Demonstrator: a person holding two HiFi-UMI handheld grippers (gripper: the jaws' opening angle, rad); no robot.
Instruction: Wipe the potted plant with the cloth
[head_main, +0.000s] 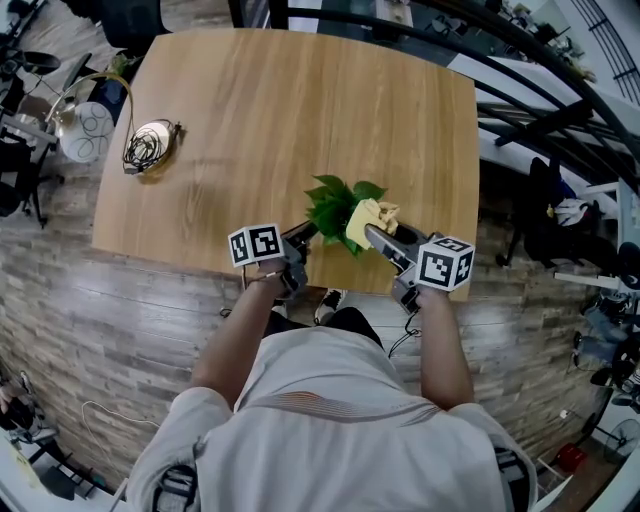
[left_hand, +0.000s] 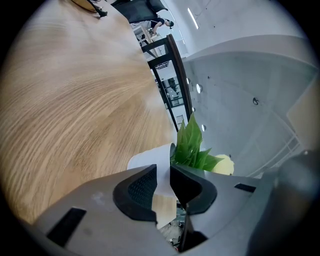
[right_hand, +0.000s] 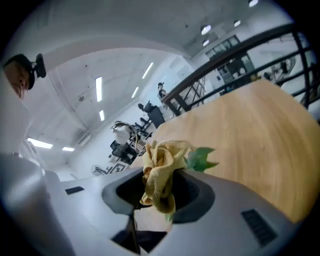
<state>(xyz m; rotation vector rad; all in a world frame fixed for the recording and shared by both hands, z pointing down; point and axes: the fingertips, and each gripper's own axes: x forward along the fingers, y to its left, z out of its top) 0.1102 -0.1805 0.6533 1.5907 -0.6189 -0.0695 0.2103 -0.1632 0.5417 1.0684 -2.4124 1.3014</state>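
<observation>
A small green potted plant (head_main: 335, 205) in a white pot (left_hand: 146, 161) stands near the front edge of the wooden table (head_main: 260, 110). My left gripper (head_main: 303, 238) comes in from the left and is shut on the pot's rim, with the wall between its pads (left_hand: 139, 188). The leaves (left_hand: 191, 146) rise just beyond the jaws. My right gripper (head_main: 374, 236) is shut on a bunched yellow cloth (right_hand: 160, 172), which lies against the right side of the foliage (head_main: 364, 220). One green leaf (right_hand: 201, 159) pokes out beside the cloth.
A coil of cable with a round metal piece (head_main: 150, 143) lies at the table's far left. The table's near edge (head_main: 200, 262) runs right under both grippers. Chairs and a dark railing (head_main: 540, 110) stand beyond the right side.
</observation>
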